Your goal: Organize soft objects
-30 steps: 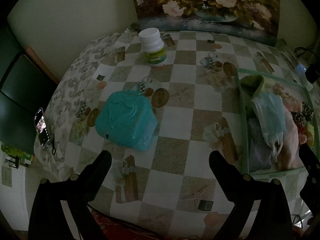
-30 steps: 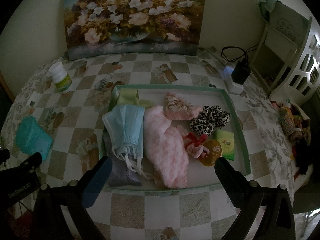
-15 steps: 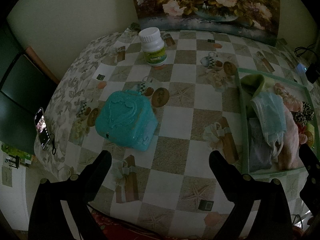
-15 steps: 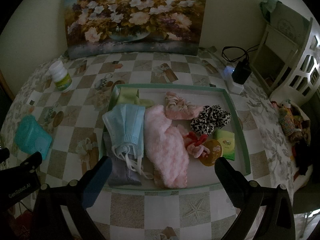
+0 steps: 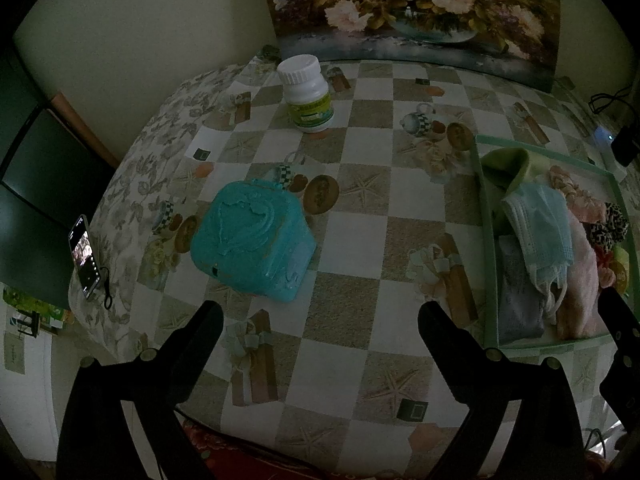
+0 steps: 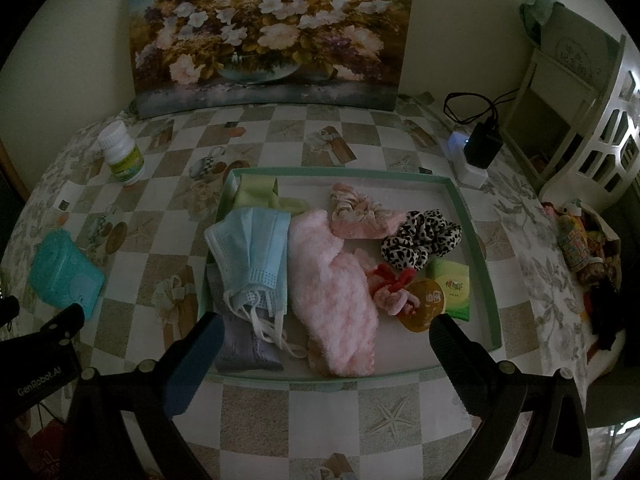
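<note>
Both grippers, left gripper [image 5: 320, 310] and right gripper [image 6: 326, 322], hang spread wide, empty, over a checkered oilcloth table [image 6: 316, 404]. Shallow green-rimmed tray [image 6: 476, 236] holds a fluffy pink cloth [image 6: 332, 284], pale blue face mask [image 6: 252, 256], maybe scrunchies. Floral painting [image 6: 264, 32] leans on the wall.

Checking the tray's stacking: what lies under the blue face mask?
The blue face mask overlaps a grey-lavender packet at its near end and green fabric at its far end, inside the tray. Anything else beneath is covered.
</note>
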{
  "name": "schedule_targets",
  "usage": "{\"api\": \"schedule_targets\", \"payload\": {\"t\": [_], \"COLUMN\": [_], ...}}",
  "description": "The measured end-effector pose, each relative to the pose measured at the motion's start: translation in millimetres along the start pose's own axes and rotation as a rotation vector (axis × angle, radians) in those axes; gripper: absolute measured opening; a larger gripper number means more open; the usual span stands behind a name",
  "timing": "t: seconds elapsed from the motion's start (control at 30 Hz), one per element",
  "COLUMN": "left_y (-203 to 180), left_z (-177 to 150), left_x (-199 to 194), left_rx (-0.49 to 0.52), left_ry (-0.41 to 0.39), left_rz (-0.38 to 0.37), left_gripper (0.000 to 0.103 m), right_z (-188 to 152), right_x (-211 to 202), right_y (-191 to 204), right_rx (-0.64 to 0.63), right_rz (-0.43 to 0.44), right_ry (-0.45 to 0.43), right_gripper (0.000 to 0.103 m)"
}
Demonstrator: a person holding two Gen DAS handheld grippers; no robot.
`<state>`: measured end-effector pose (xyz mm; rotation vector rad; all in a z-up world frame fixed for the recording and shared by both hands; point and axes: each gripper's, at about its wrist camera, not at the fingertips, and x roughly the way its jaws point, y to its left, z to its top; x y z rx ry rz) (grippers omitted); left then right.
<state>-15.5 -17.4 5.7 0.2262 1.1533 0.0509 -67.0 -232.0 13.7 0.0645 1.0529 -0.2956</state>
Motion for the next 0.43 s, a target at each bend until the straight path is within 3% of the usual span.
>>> {"api": "schedule_targets", "payload": {"t": [0.43], "left_y": [1.3], "left_z": [-0.6], "left_x": [0.7], "left_rx": [0.001], "left_ry": [-0.001], "left_rz": [-0.002], "left_gripper": [0.098], "right_z": [-0.2], "right_x": [0.0], "right_y": [0.0], "right_rx": [0.0], "right_rz": [0.0], "right_ry": [0.0], "right_gripper": [0.103]}}
